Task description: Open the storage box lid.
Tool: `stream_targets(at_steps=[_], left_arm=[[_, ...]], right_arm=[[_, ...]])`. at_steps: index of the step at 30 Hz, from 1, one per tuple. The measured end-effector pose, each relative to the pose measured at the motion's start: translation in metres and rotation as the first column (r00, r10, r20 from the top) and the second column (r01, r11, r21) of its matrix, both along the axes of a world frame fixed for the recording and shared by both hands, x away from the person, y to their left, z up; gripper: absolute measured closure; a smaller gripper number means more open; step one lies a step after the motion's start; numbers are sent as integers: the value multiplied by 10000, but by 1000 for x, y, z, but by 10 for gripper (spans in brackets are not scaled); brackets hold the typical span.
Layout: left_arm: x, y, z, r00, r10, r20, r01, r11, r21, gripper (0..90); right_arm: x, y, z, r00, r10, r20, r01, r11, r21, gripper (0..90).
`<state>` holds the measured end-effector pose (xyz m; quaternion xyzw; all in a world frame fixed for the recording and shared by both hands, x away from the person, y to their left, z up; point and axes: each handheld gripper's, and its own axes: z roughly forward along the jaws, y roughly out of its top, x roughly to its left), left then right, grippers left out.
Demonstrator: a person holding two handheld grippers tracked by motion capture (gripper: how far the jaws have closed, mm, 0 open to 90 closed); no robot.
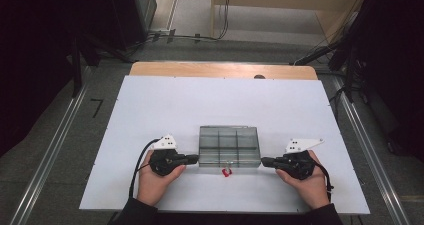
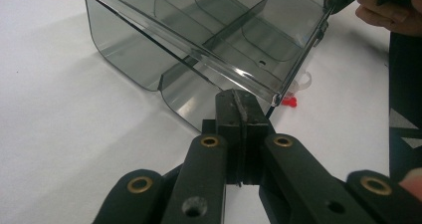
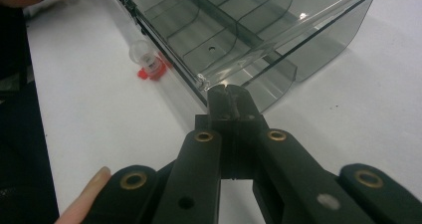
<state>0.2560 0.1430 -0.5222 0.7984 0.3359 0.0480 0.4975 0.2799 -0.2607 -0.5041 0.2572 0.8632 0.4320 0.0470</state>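
We see a white bench [image 1: 150, 110] carrying, near its front edge and midway between the person's two hands, a smoked clear plastic compartment box [image 1: 229, 145] divided by internal partitions, its long axis running left to right across the bench. The left gripper [image 1: 192, 159] meets the box at its left end and the right gripper [image 1: 265, 161] at its right end, so the box lies straight ahead of each pair of jaws and directly between them; neither hand is the nearer, as both stand equally close at opposite ends. In the left gripper view the jaws are pressed together with no gap, their tips at the lower corner of the box wall [image 2: 214, 59]; in the right gripper view the jaws are likewise closed, tips at the near corner under the box rim [image 3: 239, 50]. We cannot tell whether a thin edge of the box is pinched between either pair or whether the tips merely abut it. Both grippers lie roughly level and point inward towards each other, each hand wrapped around its gripper body low over the bench. Just in front of the box, on the person's side, sits a small clear vial with a red cap [image 1: 227, 172], touching or just beside the front wall [image 3: 149, 64].
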Motion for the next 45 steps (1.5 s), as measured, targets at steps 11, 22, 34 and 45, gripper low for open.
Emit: stream_targets(at_steps=[11,22,34,45], left_arm=[[-1,1,2,9999,-111,98,114,9994,-318,900],[-4,2,6,9985,-179,509,218,9967,-776,899],[-9,4,12,9911,-259,1304,419,9917,-1215,899],[-10,2,13,9885,-250,1494,415,9933,-1082,899]], right_arm=[[0,-2,2,10000,-41,47,39,9996,267,883],[-5,1,10,9995,122,279,-140,9979,640,883],[-10,5,17,9983,186,548,-243,9941,1061,883],[-14,8,22,9960,48,889,-171,9903,1382,883]])
